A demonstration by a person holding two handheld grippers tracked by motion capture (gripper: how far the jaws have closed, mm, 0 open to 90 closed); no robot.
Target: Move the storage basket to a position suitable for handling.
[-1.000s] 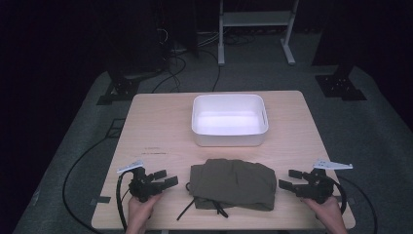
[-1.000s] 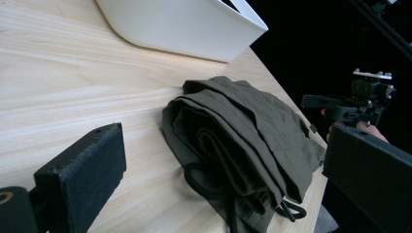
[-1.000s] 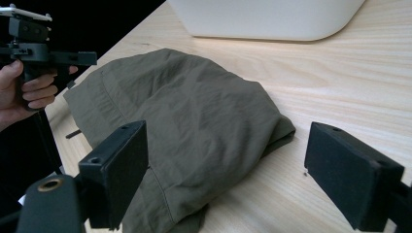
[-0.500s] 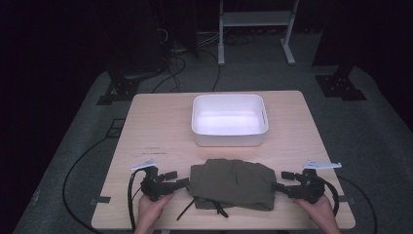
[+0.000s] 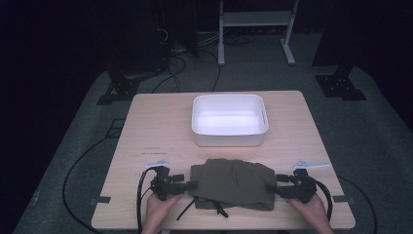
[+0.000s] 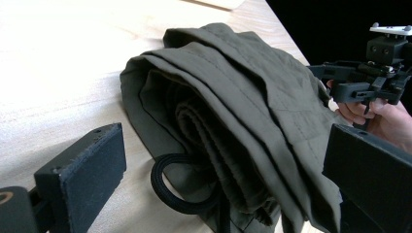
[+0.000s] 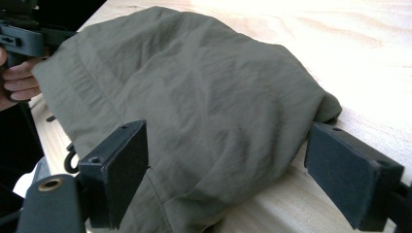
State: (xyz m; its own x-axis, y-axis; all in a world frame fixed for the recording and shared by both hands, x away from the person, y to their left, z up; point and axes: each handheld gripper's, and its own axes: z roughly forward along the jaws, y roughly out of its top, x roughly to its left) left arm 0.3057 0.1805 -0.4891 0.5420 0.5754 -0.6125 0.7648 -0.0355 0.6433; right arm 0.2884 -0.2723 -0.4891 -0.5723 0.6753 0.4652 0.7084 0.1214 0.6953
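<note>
On table point(image 5: 146, 126), one folded garment point(image 5: 234, 183) — two hand-held grippers, left point(image 5: 187, 185), right point(image 5: 272, 188), both spread; one tub point(image 5: 229, 139)

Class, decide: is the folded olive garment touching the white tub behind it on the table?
Apart. The high view shows a strip of bare table between the garment and the white tub.

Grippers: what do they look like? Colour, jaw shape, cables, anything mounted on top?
Both the left gripper and right gripper are black, each with two flat rectangular padded jaws showing screw holes. A pale three-cornered plate sits on top of each, and a black cable loops back from each. No sleeves are visible at the bare hands.
</note>
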